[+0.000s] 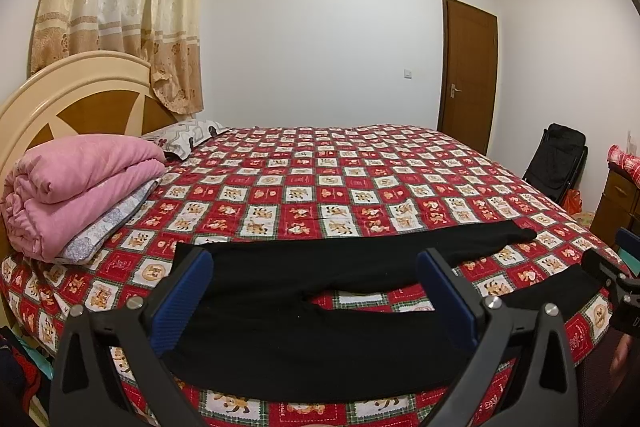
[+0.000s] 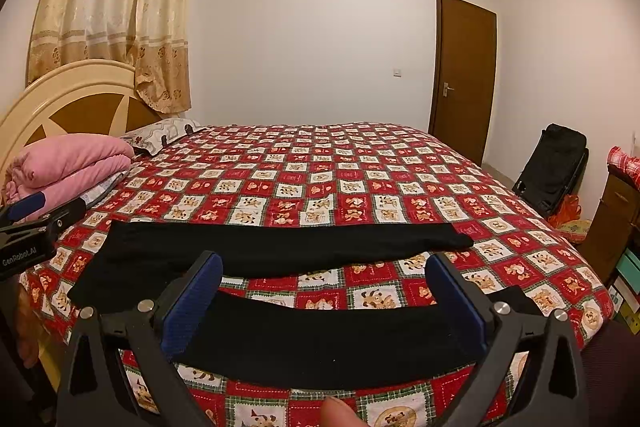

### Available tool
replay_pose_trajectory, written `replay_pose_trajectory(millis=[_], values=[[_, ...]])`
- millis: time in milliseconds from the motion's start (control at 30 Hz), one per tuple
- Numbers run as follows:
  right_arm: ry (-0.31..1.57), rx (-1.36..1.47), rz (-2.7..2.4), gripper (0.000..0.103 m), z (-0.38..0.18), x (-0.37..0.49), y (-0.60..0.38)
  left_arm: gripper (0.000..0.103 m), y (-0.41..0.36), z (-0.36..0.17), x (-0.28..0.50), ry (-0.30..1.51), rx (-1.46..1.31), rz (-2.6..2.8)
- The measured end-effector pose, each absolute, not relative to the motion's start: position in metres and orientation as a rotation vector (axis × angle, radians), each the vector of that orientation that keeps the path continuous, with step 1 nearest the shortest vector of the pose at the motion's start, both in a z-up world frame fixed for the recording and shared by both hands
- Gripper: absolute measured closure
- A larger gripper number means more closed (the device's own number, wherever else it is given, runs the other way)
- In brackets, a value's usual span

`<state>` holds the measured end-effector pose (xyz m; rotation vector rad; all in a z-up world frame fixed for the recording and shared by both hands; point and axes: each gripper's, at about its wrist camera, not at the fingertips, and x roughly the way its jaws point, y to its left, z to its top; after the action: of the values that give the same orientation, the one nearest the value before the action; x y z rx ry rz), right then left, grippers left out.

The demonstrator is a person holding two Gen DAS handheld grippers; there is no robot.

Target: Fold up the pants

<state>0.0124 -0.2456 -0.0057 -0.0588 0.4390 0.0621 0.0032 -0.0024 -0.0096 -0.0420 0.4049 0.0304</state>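
Black pants [image 1: 320,307] lie flat on the red patterned bedspread [image 1: 320,179] near its front edge, waist to the left, the two legs spread apart toward the right. My left gripper [image 1: 316,267] is open and empty, hovering above the waist and crotch part. In the right wrist view the pants [image 2: 280,247] show both legs; my right gripper [image 2: 324,271] is open and empty above the near leg [image 2: 340,339]. The right gripper also shows at the right edge of the left wrist view [image 1: 612,267], and the left one at the left edge of the right wrist view [image 2: 36,219].
A folded pink quilt [image 1: 80,183] and a pillow [image 1: 184,137] lie at the headboard [image 1: 60,95] on the left. A black folding chair [image 1: 556,163], a wooden cabinet [image 1: 616,203] and a closed door [image 1: 468,71] stand to the right. A fingertip [image 2: 340,413] shows at the bottom.
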Motion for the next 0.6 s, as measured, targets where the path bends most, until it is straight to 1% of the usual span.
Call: replay_pose_trajectory(millis=[600], values=[[0.44, -0.064, 0.063, 0.001, -0.0064, 0.0125, -0.2436, 0.0, -0.003, -0.0083, 0.0041, 0.406, -0.043, 0.031]])
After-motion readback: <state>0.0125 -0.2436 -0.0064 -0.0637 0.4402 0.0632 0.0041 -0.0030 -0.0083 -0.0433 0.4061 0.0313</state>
